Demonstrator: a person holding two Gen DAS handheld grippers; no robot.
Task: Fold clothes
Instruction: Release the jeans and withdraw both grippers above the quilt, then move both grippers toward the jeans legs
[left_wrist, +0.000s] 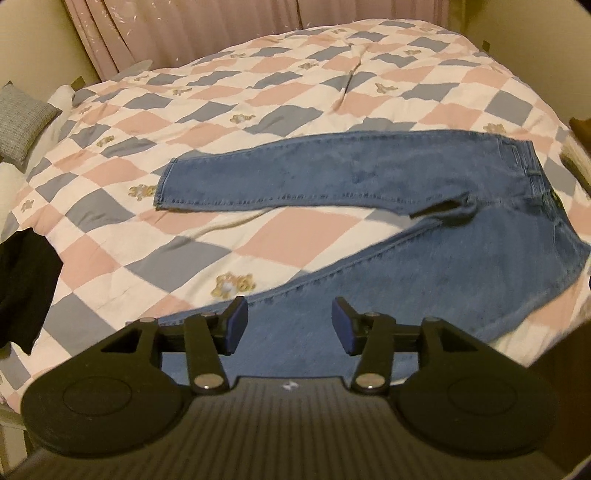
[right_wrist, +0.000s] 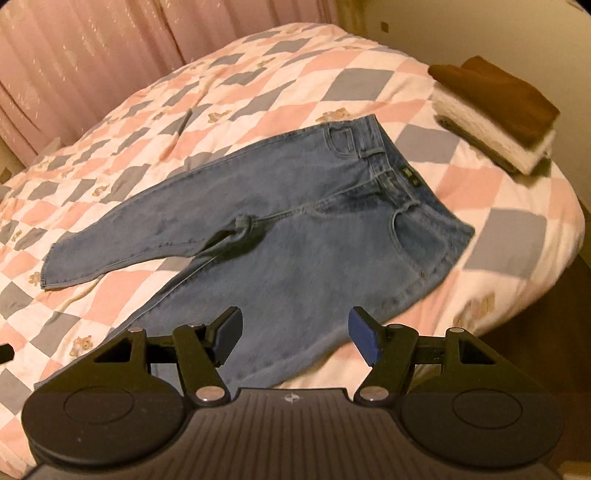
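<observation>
Denim, left wrist view: blue jeans lie spread flat on the bed, waistband toward the right edge, legs running left and parted in a V.
Upper leg: reaches across the middle of the quilt, its hem ending at left of centre.
Lower leg: slants down toward the camera and passes under the left hand-held gripper.
Left hand-held gripper state: jaws spread apart, blue pads facing each other, nothing pinched; only denim shows in the gap behind them.
Bedding: checked quilt in pink, grey-blue and white, with small bear motifs.
Left edge: a black garment lies on the quilt, and a grey pillow sits farther back.
Background: pink curtain behind the bed.

Denim, right wrist view: the same jeans lie front side up, fly and pockets visible, waistband toward the upper right.
Legs: one stretches left to a hem; the other runs down toward the right hand-held gripper.
Right hand-held gripper state: jaws spread wide, gripping nothing, above the nearer leg.
Folded stack: brown garment on top of white and darker ones, on the quilt well apart from the jeans, at upper right.
Backdrop: pink curtain.
</observation>
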